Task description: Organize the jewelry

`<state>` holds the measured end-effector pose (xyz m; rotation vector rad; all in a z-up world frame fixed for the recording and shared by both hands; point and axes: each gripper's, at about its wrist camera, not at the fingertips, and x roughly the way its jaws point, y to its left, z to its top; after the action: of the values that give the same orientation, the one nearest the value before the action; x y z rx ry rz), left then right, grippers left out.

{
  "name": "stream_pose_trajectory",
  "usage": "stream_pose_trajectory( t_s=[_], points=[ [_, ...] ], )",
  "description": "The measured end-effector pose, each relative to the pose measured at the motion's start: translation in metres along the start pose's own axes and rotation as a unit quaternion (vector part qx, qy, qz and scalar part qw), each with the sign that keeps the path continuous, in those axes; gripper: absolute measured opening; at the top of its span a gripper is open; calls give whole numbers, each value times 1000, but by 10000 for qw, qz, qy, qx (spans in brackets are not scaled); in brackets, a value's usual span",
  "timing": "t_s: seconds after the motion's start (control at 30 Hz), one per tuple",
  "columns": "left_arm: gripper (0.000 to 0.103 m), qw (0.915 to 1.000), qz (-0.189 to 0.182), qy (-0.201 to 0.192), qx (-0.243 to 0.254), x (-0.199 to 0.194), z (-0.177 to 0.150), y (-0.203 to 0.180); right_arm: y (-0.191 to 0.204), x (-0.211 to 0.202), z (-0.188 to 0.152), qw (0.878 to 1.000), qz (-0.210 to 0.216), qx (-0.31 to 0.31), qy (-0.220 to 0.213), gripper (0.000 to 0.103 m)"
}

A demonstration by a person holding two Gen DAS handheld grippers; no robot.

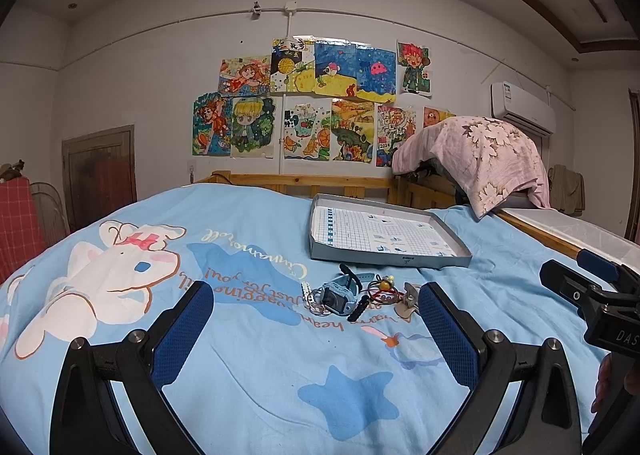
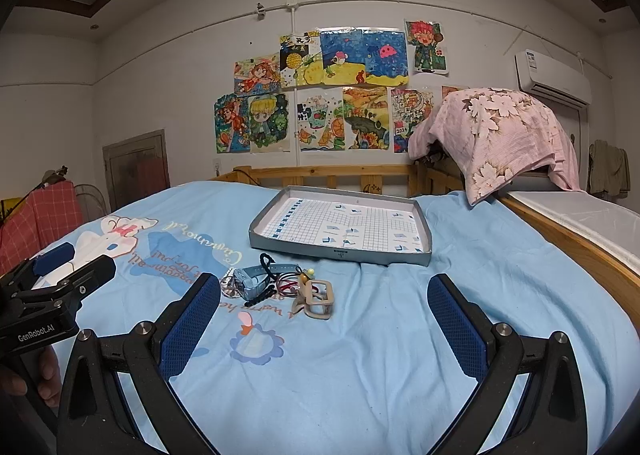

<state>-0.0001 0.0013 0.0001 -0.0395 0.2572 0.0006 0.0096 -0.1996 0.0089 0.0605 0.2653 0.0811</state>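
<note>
A small heap of jewelry (image 1: 352,295) — a blue watch (image 2: 252,281), red bangles (image 2: 286,283), a beige clip (image 2: 318,299) — is found on the bed's blue blanket (image 1: 240,355), just before a grey tray (image 1: 384,233). Both the left tongs (image 1: 316,329) and right tongs (image 2: 324,321) are held wide apart, empty.

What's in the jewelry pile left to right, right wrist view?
Silver chain bracelet → blue watch → red cord bracelet → beige hair clip. The black cord overlaps the watch, so it is left out.
</note>
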Motion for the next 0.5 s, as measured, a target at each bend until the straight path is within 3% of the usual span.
stream_pose_trajectory(
  t_s=[0.5],
  points=[
    [103,10000,-1,0,2,0,0,0,1,-1,-1,10000,57,36,-15,102]
  ],
)
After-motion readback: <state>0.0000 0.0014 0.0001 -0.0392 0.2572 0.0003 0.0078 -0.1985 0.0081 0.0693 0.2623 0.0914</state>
